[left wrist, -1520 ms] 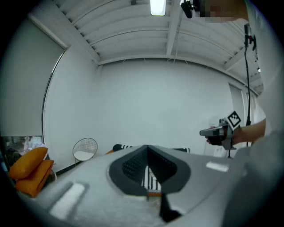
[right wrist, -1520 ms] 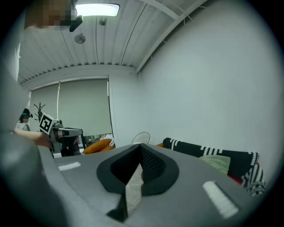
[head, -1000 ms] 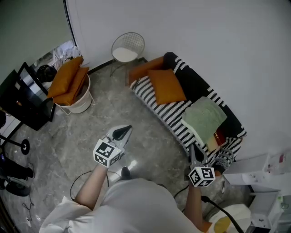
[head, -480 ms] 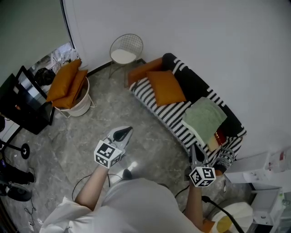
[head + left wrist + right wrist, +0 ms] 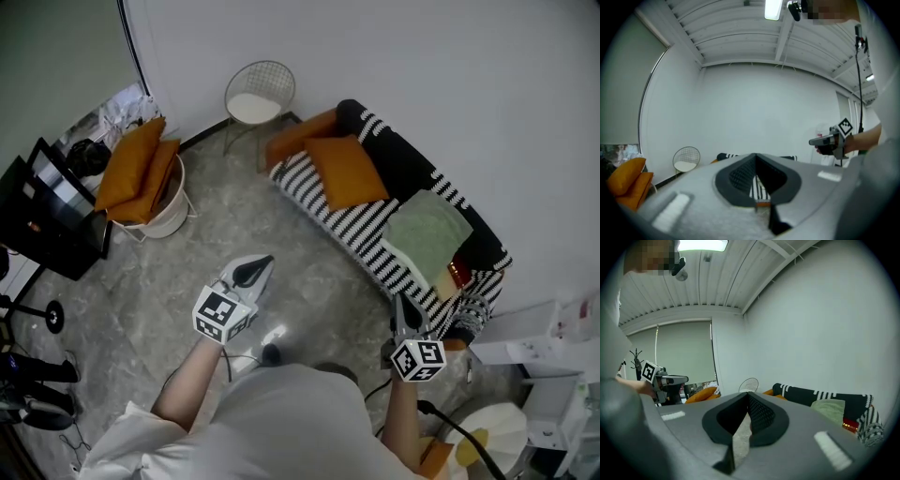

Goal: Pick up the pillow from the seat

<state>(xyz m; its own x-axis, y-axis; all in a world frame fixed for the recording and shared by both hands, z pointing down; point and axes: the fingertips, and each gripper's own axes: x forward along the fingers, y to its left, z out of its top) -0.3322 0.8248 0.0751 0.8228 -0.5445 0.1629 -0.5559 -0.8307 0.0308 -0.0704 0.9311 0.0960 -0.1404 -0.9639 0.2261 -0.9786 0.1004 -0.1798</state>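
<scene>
A grey marbled floor [image 5: 169,281] meets white walls, and a black-and-white striped sofa [image 5: 323,206] runs along the wall from 12 o'clock toward 3 o'clock in the head view.

Much is cut off or unclear. The sofa's near end at 4 o'clock sits partly behind the right gripper [image 5: 400,306]. A small red and dark item [image 5: 459,274] lies beside the green cushion [image 5: 429,230], too small to identify. In the left gripper view that gripper's own grey body covers nearly all of the sofa, leaving a sliver of stripes in the notch below its tips. In the right gripper view only a thin orange strip shows above the body. The person's torso fills the head view at 6 o'clock.

The orange pillow [image 5: 347,172] is a flat, plump square. It lies on the sofa seat at about 1 o'clock, leaning toward the dark backrest. An orange bolster-like piece [image 5: 300,136] is just beside it at the far end, and the green cushion is further along toward 3 o'clock.

The left gripper [image 5: 255,270] is over bare floor near centre, well apart from the pillow. Both grippers have their jaws pressed together with nothing between them.

At 10 o'clock, 2 more orange cushions [image 5: 131,164] stand in a white basket [image 5: 176,214]. A wire chair [image 5: 260,94] is at 12 o'clock.
</scene>
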